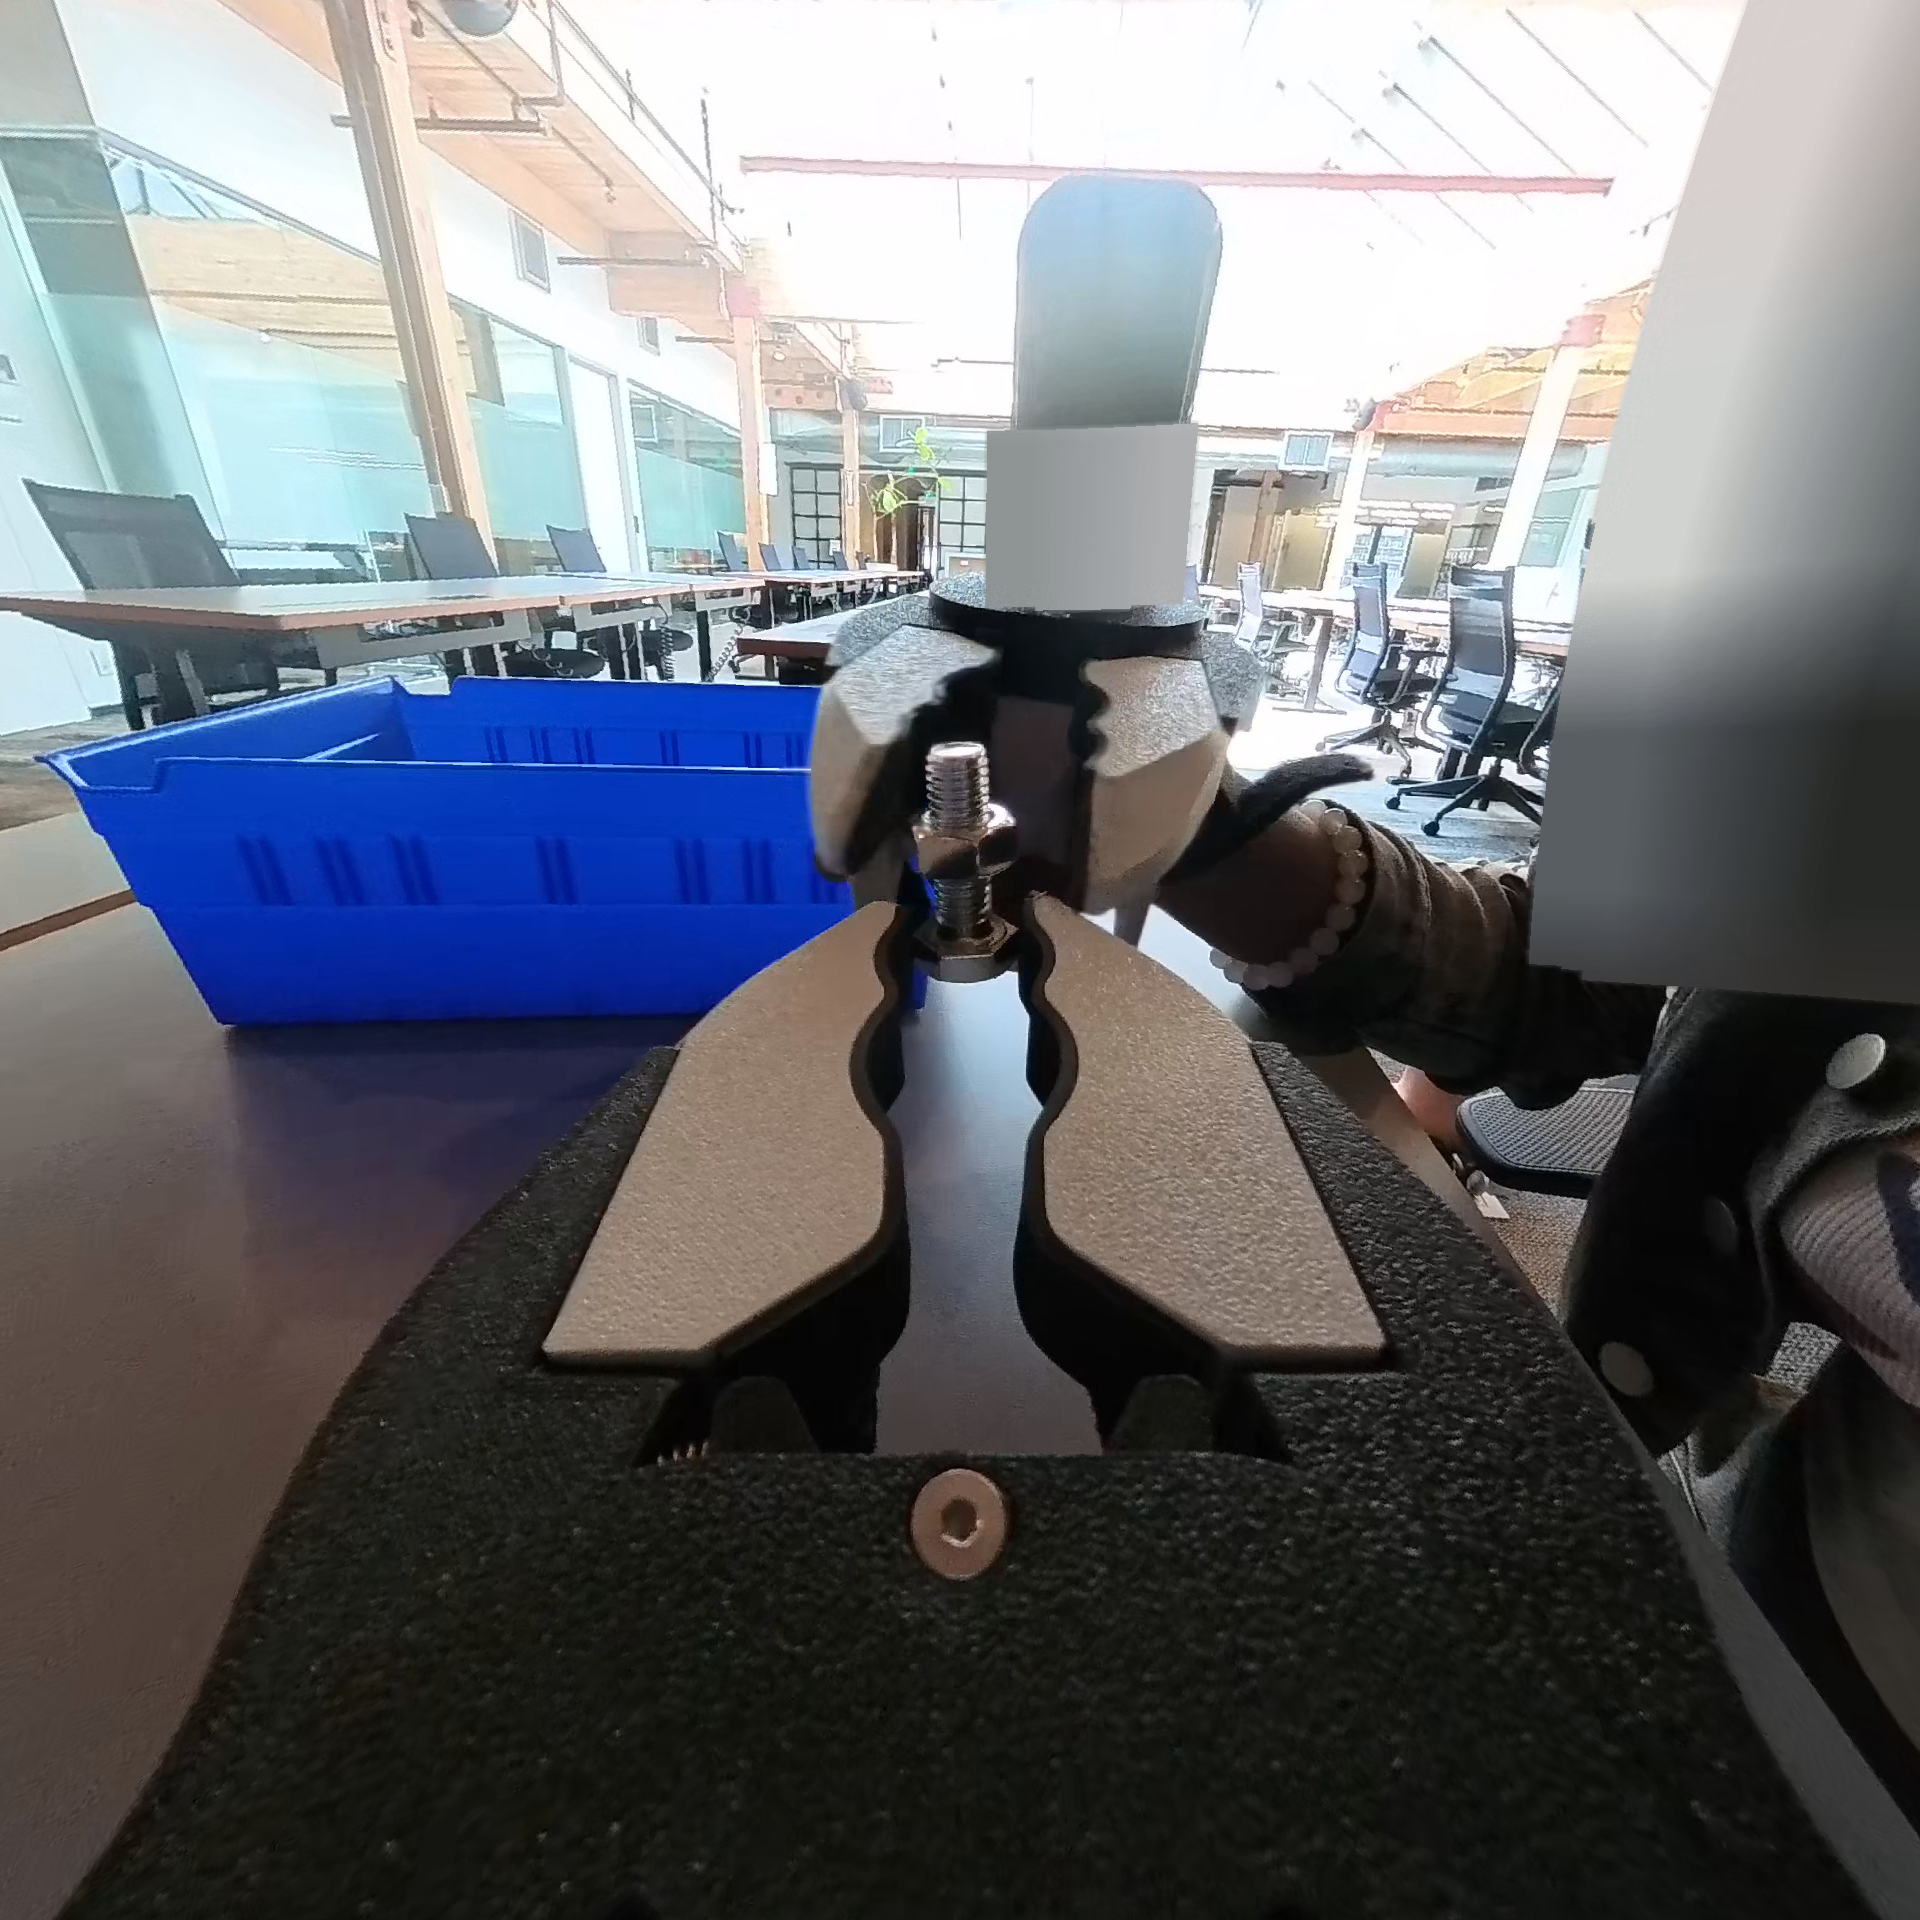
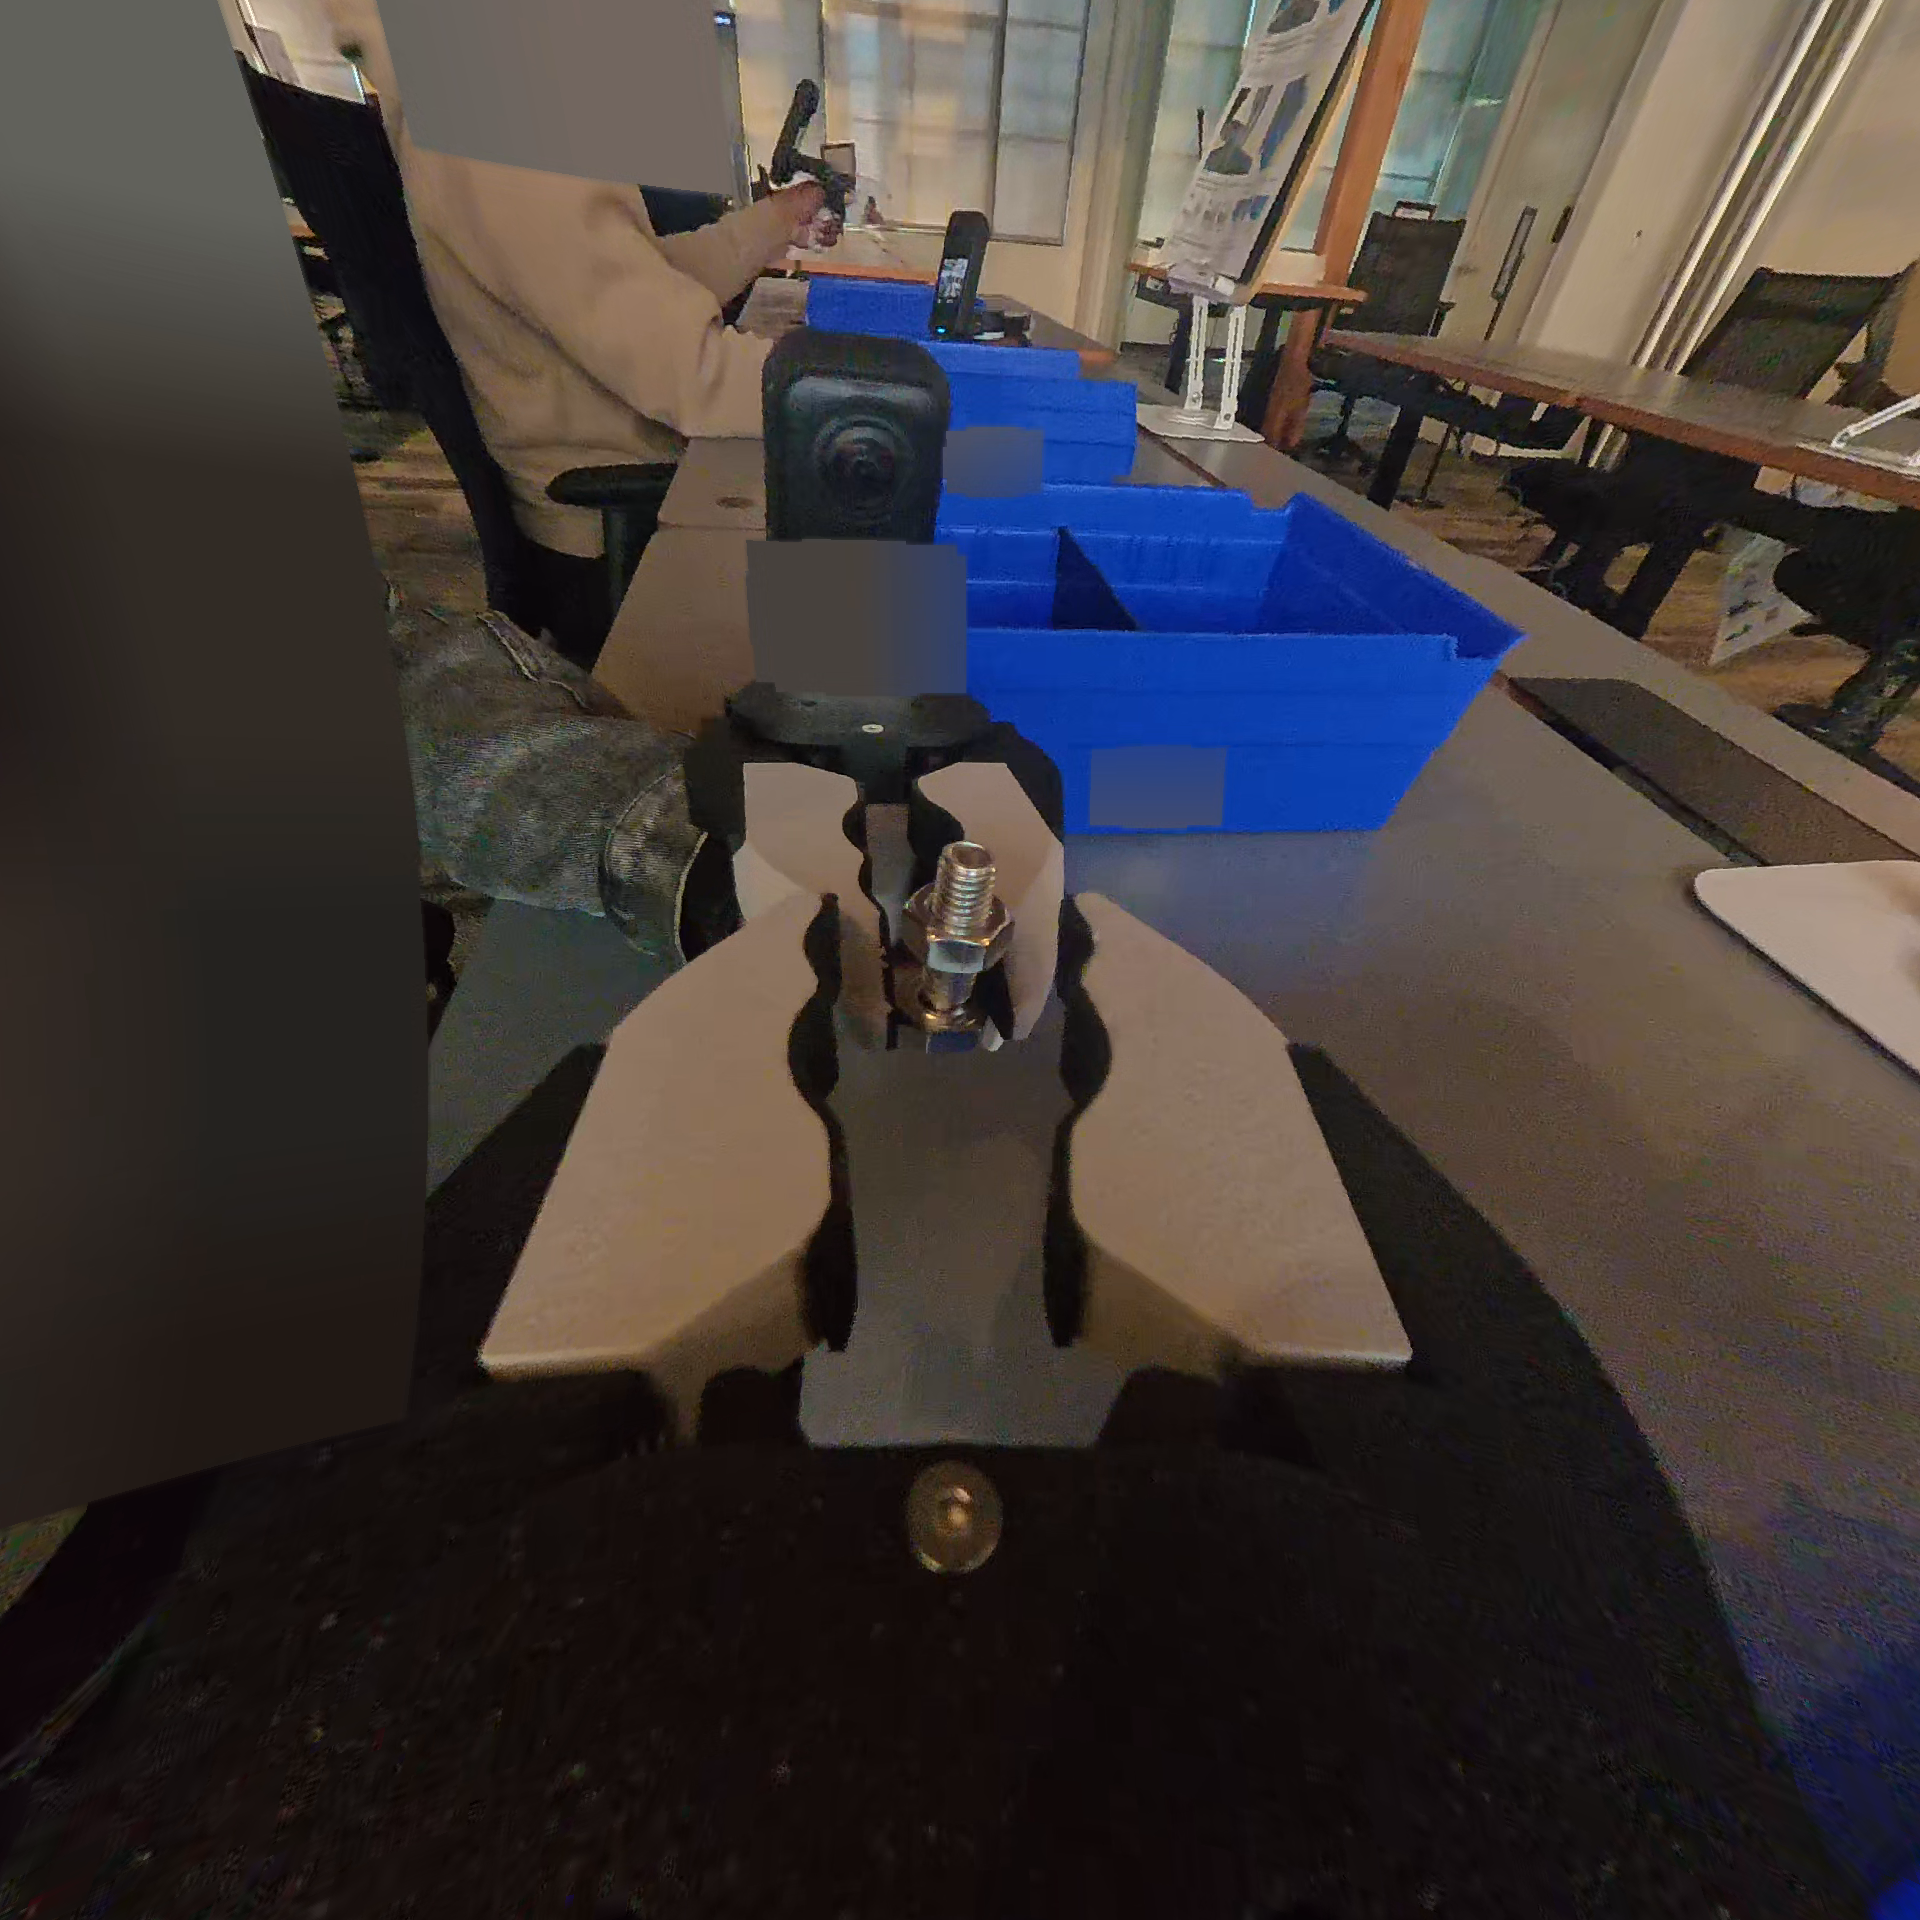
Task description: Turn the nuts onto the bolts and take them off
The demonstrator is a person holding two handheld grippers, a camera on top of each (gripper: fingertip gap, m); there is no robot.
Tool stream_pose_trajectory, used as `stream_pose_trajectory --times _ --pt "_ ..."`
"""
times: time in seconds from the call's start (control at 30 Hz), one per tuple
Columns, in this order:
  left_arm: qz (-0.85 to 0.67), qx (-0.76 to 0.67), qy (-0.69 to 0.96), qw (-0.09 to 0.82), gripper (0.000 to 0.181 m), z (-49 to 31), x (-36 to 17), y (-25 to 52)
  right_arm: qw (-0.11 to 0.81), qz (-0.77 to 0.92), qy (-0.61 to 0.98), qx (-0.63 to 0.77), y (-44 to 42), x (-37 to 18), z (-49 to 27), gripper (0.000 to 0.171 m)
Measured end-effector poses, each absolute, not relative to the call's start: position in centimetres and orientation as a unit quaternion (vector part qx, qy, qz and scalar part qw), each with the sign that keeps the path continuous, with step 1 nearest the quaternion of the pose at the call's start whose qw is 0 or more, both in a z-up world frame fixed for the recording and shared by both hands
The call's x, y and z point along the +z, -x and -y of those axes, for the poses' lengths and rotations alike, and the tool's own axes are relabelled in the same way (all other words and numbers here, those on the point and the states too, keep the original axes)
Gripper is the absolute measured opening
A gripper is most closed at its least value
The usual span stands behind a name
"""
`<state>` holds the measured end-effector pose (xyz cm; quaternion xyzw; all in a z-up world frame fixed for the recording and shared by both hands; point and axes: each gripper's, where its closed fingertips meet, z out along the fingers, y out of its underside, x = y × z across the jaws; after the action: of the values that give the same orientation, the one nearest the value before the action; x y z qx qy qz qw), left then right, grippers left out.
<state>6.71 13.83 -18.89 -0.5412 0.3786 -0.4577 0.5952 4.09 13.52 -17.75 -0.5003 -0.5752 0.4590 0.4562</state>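
L wrist: low over table, faces R gripper (image 1: 966, 831), close | R wrist: opposite | shared: bolt (image 1: 958, 831), blue bin (image 1: 468, 862)

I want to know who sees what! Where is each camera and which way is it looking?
Left wrist view: on the left hand-held gripper, facing the bolt and right hand-held gripper; a sleeved arm shows.
Right wrist view: on the right hand-held gripper, facing back at the left one.
Both share bolt, nut and blue bin.
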Motion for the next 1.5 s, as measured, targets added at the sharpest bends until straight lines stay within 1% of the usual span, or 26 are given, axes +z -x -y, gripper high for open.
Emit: stream_pose_trajectory --times 0.03,0.07,0.17,0.2,0.27,0.33,0.37,0.4,0.53,0.67,0.8,0.9,1.0,1.13,1.27,1.37,1.5 --pt "-0.38 -0.457 0.54 0.596 0.019 -13.8 -18.9 -6.7 0.456 0.575 0.499 0.461 -4.1 -17.7 -13.4 0.032" --pt "-0.384 -0.453 0.54 0.597 0.019 -13.7 -18.9 -6.8 0.459 0.574 0.498 0.459 -4.2 -17.7 -13.5 0.021" --pt "-0.39 -0.441 0.54 0.601 0.019 -13.6 -19.1 -7.0 0.457 0.577 0.5 0.455 -4.3 -17.8 -13.5 0.019" --pt "-0.389 -0.438 0.539 0.605 0.027 -13.6 -19.0 -7.0 0.456 0.578 0.501 0.455 -4.3 -17.8 -13.5 0.018" --pt "-0.385 -0.426 0.547 0.609 0.055 -14.0 -19.1 -7.1 0.457 0.579 0.5 0.454 -4.3 -17.8 -13.5 0.019" --pt "-0.388 -0.414 0.554 0.609 0.074 -14.1 -19.3 -7.3 0.461 0.579 0.497 0.453 -4.3 -17.7 -13.5 0.018" --pt "-0.392 -0.41 0.555 0.609 0.08 -14.0 -19.4 -7.4 0.463 0.576 0.496 0.455 -4.4 -17.5 -13.5 0.018" --pt "-0.394 -0.407 0.554 0.61 0.081 -14.0 -19.5 -7.5 0.464 0.574 0.495 0.459 -4.4 -17.3 -13.5 0.018" --pt "-0.39 -0.406 0.546 0.62 0.076 -13.9 -19.2 -7.4 0.47 0.556 0.499 0.47 -5.0 -16.2 -13.7 0.018" --pt "-0.386 -0.407 0.545 0.623 0.068 -13.9 -19.1 -7.3 0.496 0.531 0.522 0.447 -6.9 -13.7 -15.5 0.019" --pt "-0.387 -0.403 0.545 0.625 0.06 -13.9 -19.1 -7.3 0.519 0.494 0.57 0.402 -10.7 -11.1 -19.3 0.019" --pt "-0.386 -0.402 0.545 0.627 0.047 -13.9 -19.1 -7.3 0.528 0.46 0.619 0.356 -13.7 -9.8 -23.4 0.019" --pt "-0.386 -0.397 0.544 0.63 0.039 -13.9 -19.1 -7.3 0.533 0.418 0.659 0.327 -15.9 -9.4 -27.7 0.019" --pt "-0.388 -0.39 0.542 0.635 0.033 -13.8 -19.1 -7.3 0.538 0.352 0.691 0.33 -17.2 -10.5 -33.0 0.019" --pt "-0.387 -0.391 0.54 0.637 0.031 -13.8 -19.0 -7.2 0.559 0.281 0.7 0.345 -17.5 -12.8 -37.8 0.019" --pt "-0.389 -0.391 0.54 0.636 0.03 -13.7 -19.0 -7.3 0.576 0.223 0.697 0.365 -17.7 -14.6 -40.3 0.019" --pt "-0.392 -0.39 0.541 0.634 0.029 -13.7 -19.1 -7.4 0.597 0.189 0.702 0.34 -18.4 -17.1 -42.2 0.019"
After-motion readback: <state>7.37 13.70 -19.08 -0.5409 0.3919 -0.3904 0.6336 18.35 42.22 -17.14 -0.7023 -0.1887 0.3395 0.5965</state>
